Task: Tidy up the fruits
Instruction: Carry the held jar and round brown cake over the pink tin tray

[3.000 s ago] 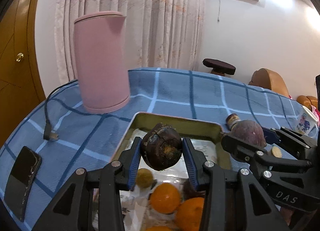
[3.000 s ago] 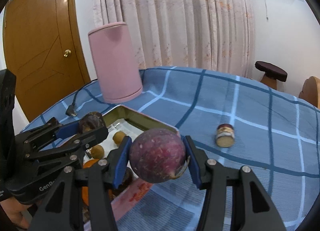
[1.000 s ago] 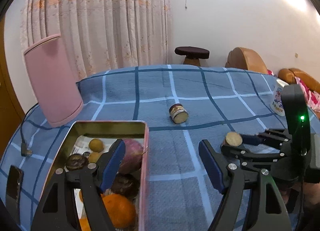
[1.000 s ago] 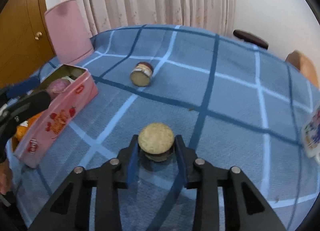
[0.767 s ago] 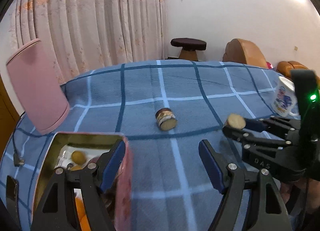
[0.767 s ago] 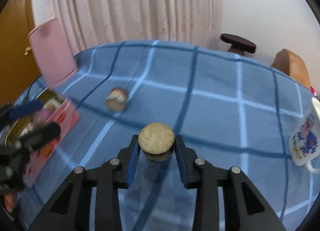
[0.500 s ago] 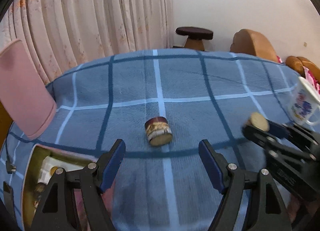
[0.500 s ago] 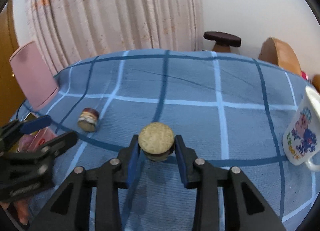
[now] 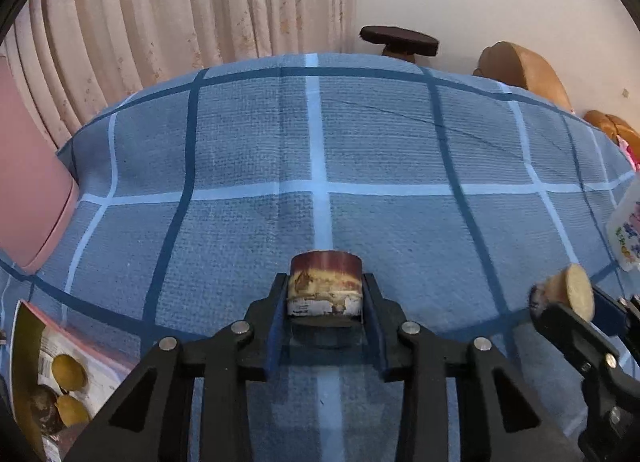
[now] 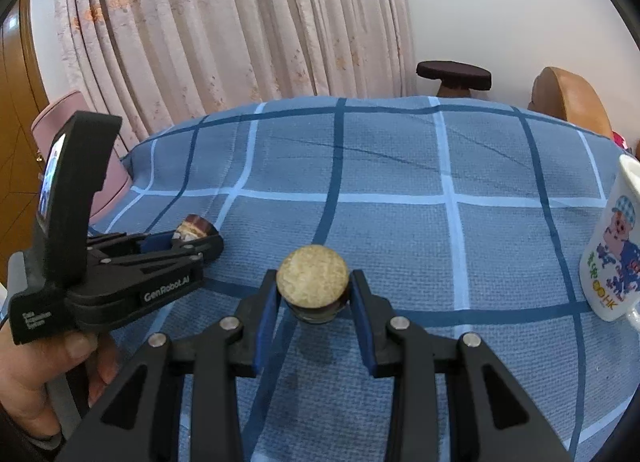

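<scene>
My left gripper (image 9: pixel 325 296) is shut on a short sugarcane piece (image 9: pixel 325 285) with a dark red skin, held just above the blue checked tablecloth (image 9: pixel 320 149). My right gripper (image 10: pixel 312 289) is shut on a second sugarcane piece (image 10: pixel 312 277), its pale cut end facing the camera. The right gripper with that piece also shows at the right of the left wrist view (image 9: pixel 568 296). The left gripper with its piece shows at the left of the right wrist view (image 10: pixel 192 232). The pink fruit tin (image 9: pixel 24 346) with small fruits is at the lower left.
A pink kettle (image 9: pixel 24 189) stands at the left edge of the table. A white cartoon mug (image 10: pixel 612 258) stands at the right. A curtain, a dark stool (image 10: pixel 454 75) and a brown chair (image 10: pixel 568 101) lie beyond the table.
My left gripper moved forward to the sugarcane piece lying on the cloth and shut on it. The right gripper kept hold of its piece and stayed near the middle of the table.
</scene>
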`<move>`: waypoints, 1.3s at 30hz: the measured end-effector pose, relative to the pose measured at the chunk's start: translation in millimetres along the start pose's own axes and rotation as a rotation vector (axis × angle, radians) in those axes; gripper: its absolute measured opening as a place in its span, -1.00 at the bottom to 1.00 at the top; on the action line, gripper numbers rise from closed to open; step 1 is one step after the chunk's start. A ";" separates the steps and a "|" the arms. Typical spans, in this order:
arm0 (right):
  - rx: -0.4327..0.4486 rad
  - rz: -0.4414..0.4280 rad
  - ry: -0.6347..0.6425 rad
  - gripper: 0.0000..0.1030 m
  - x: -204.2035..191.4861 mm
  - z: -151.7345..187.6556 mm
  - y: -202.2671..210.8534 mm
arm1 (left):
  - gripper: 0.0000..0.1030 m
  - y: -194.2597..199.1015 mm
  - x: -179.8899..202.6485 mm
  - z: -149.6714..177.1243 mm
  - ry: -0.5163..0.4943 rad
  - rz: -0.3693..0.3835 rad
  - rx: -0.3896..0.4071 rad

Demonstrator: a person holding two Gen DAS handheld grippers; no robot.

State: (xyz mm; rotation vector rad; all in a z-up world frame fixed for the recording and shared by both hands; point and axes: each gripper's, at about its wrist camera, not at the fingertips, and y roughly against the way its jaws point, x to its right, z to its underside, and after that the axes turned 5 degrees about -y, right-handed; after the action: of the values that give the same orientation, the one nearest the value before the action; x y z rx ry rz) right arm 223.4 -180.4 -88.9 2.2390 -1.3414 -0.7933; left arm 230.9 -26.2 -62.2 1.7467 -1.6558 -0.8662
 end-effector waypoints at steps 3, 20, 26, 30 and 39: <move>0.014 -0.005 0.018 -0.27 -4.3 1.7 3.6 | -0.29 10.7 8.3 10.1 -0.024 0.023 0.019; 0.122 0.002 0.065 -0.27 -22.4 14.7 29.7 | -0.29 61.9 10.6 55.5 -0.077 0.053 0.142; 0.169 0.011 0.092 -0.27 -32.6 21.9 40.6 | -0.29 75.5 8.0 65.2 -0.076 0.056 0.189; 0.196 0.007 0.099 -0.27 -36.9 27.3 48.2 | -0.29 83.4 4.9 72.2 -0.073 0.062 0.215; 0.212 -0.016 0.119 -0.27 -53.5 35.7 54.1 | -0.29 103.9 -10.2 85.4 -0.048 0.058 0.274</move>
State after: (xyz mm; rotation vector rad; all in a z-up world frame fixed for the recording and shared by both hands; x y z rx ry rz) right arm 144.5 -159.3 -69.2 2.4192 -1.4099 -0.5348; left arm 99.1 -20.7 -33.9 1.8577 -1.9220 -0.6842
